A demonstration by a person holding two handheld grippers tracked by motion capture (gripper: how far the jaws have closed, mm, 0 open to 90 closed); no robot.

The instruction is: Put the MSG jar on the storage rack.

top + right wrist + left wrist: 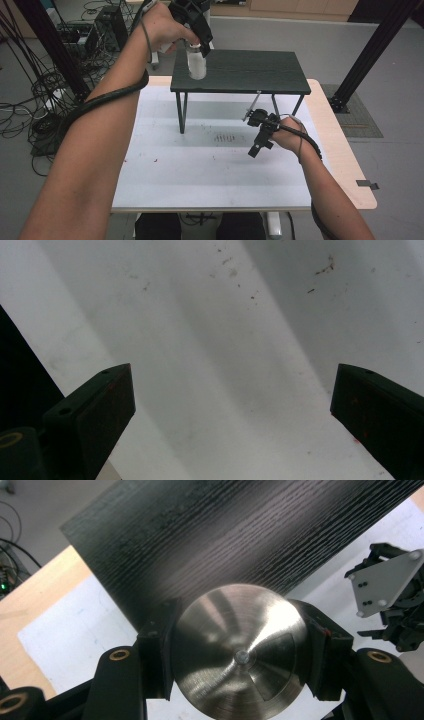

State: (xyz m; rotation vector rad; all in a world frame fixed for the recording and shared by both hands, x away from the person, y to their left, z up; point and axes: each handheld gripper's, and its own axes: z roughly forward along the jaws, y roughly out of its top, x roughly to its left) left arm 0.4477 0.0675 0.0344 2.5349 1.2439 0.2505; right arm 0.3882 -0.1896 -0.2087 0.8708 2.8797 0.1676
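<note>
Landmark: the small black shelf point(250, 70) standing on the white table point(200, 170).

Nearest, in front of the shelf and toward its right legs, the right gripper point(260, 135) hangs low over the white table top. Its jaws are spread wide with nothing between them; the right gripper view looks down past the two black pads point(95, 405) at bare, lightly speckled white surface. The right hand point(290, 135) wraps the gripper body, cable trailing back along the forearm.

Farther off, at the shelf's near-left corner, the left gripper point(197, 47) is clamped on a metal cylinder point(197, 62). The cylinder is upright, gripped at its upper end. Its bottom looks set on, or just above, the shelf top; contact is hard to judge from the high view. In the left gripper view the jaws squeeze both sides of the cylinder's round brushed-steel end point(239, 652), with the shelf's dark wood grain point(225, 535) behind it.

Beyond the shelf, grey floor and tangled cables point(30, 100) lie to its left.
</note>
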